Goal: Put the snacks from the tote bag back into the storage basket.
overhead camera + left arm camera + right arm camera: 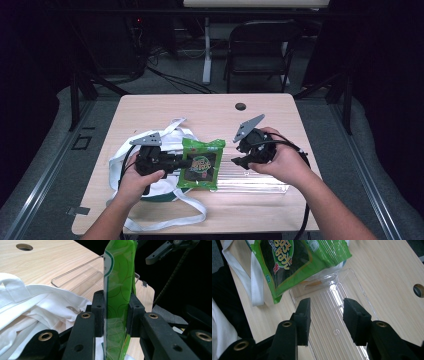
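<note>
Landmark: clear plastic tray (260,181), lying flat on the desk (210,112) toward the person's right; all places below are given relative to it.
Thing in hand: green seaweed snack packet (202,163), at the tray's left end, overlapping that end and partly over the white tote bag (125,155) beyond it.
Left gripper (181,162): clenched on the packet's edge; the left gripper view has the packet (118,290) standing edge-on between the two pads, pinched flat.
Right gripper (239,161): released, holding nothing; in its own view the jaws stand apart directly above the tray (332,315), with the packet (294,262) at the tray's far end.
Tote bag: white cloth, crumpled, straps trailing off to the left of the tray and toward the desk's near edge.
Handling, judged: packet looks light and thin, the film glossy, so likely slippery; contents probably brittle sheets that crack if squeezed across the middle.
Where to hold, judged: the sealed border, as the left gripper has it; a hold at one edge lets the packet droop or swing, so support from the right side would steady it.
Step, judged: packet looks bound either for the tray or the bag; cannot tell which.
</note>
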`<control>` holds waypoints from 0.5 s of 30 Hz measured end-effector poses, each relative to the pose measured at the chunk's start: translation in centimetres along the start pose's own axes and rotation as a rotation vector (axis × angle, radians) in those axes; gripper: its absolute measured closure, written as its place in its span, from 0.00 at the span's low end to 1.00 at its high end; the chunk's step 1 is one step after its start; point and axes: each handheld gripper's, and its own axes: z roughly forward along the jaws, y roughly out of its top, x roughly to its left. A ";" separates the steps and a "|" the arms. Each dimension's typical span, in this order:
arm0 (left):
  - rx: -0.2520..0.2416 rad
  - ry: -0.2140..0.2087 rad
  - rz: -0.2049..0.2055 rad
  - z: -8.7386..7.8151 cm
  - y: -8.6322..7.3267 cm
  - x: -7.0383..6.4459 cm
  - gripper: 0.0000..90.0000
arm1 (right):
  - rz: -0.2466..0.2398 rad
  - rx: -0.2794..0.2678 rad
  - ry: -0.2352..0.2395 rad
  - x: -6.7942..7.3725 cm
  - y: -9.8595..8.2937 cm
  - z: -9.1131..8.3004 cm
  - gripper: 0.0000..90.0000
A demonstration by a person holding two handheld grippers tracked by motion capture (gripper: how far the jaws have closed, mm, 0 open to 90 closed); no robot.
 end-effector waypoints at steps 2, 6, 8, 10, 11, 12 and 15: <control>0.001 0.001 0.000 0.0 0.0 0.0 0.81 | -0.004 0.009 -0.004 0.1 0.3 -0.1 0.65; 0.001 -0.001 0.000 0.0 0.0 0.0 0.81 | -0.017 0.017 0.001 0.2 0.7 -0.2 0.65; 0.002 -0.004 0.000 0.1 0.0 0.0 0.81 | -0.027 0.023 -0.002 0.3 1.0 -0.2 0.65; 0.004 -0.003 0.003 0.1 0.0 0.0 0.81 | -0.035 0.033 -0.002 0.3 1.2 -0.3 0.65; 0.005 -0.003 0.003 0.1 0.0 -0.1 0.81 | -0.036 0.031 -0.001 0.3 1.3 -0.3 0.65; 0.005 -0.003 0.004 0.1 0.0 -0.1 0.81 | -0.037 0.036 -0.001 0.3 1.5 -0.3 0.65; 0.008 -0.006 0.010 0.2 0.0 -0.2 0.81 | -0.045 0.043 0.004 0.3 1.9 -0.3 0.65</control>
